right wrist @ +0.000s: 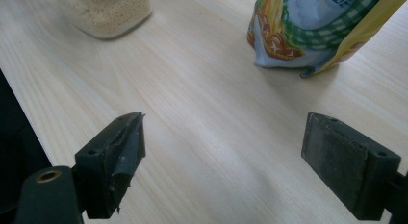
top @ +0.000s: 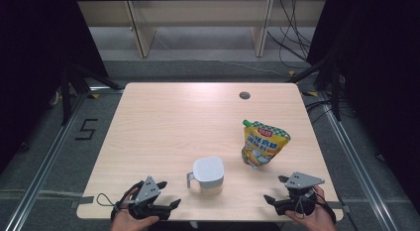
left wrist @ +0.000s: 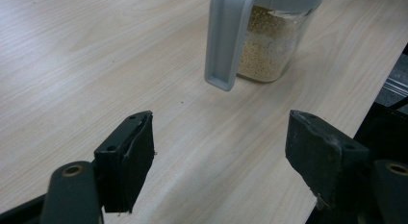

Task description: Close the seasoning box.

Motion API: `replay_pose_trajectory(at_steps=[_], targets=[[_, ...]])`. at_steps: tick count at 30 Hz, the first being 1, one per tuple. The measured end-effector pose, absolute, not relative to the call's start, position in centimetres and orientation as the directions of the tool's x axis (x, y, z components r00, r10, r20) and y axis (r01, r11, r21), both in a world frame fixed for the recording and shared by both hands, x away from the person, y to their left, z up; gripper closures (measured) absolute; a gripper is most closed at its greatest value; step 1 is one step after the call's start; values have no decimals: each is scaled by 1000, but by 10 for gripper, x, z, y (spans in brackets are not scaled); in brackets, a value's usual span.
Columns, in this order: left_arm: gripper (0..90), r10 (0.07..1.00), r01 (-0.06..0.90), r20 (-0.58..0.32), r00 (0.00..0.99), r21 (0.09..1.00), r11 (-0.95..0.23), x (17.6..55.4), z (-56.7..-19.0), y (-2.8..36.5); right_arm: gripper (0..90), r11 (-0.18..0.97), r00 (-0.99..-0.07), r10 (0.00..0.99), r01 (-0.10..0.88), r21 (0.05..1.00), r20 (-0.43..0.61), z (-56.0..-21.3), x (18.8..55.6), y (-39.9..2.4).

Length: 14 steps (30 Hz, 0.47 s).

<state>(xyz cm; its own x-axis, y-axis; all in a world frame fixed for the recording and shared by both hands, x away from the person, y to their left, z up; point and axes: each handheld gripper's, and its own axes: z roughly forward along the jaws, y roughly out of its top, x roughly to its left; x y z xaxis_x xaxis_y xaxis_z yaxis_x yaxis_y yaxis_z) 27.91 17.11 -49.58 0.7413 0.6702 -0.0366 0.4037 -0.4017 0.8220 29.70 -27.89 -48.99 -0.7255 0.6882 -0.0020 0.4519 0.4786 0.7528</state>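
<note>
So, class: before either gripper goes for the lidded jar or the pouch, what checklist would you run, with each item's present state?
1. Left gripper jaws apart, nothing between: ok.
2. Right gripper jaws apart, nothing between: ok.
3. Lidded jar of grains upright, white lid on: ok.
4. Jar handle faces the left gripper: ok.
5. Yellow spout pouch standing, green cap on: ok.
6. Lid shut tight: cannot tell.
</note>
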Motion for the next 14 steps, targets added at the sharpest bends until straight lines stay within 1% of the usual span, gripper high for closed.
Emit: replay_pose_trajectory(at_steps=[1, 3, 4, 6, 7, 8, 9, 10, 11, 12, 13, 14], targets=[[249, 660, 380, 2, 751, 817, -435, 282, -495, 174, 163, 478, -721, 693, 455, 751, -4, -490, 297, -280], [248, 665, 396, -14, 747, 813, -427, 282, -496, 174, 163, 467, -711, 703, 481, 742, 18, -490, 296, -280], [248, 670, 404, -19, 743, 810, -425, 282, -497, 173, 163, 482, -726, 688, 458, 747, 1, -491, 298, -281], [243, 669, 395, -12, 743, 815, -424, 283, -498, 173, 163, 484, -725, 689, 460, 745, 0, -491, 299, -282], [237, 680, 406, -11, 733, 810, -424, 283, -499, 173, 163, 484, -717, 697, 473, 736, 2, -492, 299, -283], [234, 673, 391, -1, 739, 815, -428, 284, -499, 174, 163, 484, -716, 698, 477, 734, 5, -492, 299, -283], [232, 683, 403, -9, 730, 814, -419, 284, -498, 174, 163, 486, -717, 697, 475, 734, 2, -492, 300, -283], [227, 670, 376, 28, 742, 810, -450, 286, -497, 177, 163, 486, -713, 701, 478, 732, 0, -492, 300, -283], [221, 691, 405, -9, 723, 815, -414, 286, -498, 176, 163, 481, -710, 704, 481, 733, 4, -493, 300, -283], [217, 693, 400, 20, 721, 804, -440, 288, -497, 180, 163, 486, -717, 697, 478, 732, 6, -493, 300, -284], [215, 704, 405, 21, 710, 805, -433, 290, -498, 181, 163, 486, -717, 697, 482, 729, 9, -493, 300, -284], [212, 704, 405, 21, 710, 805, -433, 290, -498, 181, 163, 492, -715, 699, 471, 733, -10, -493, 301, -285]])
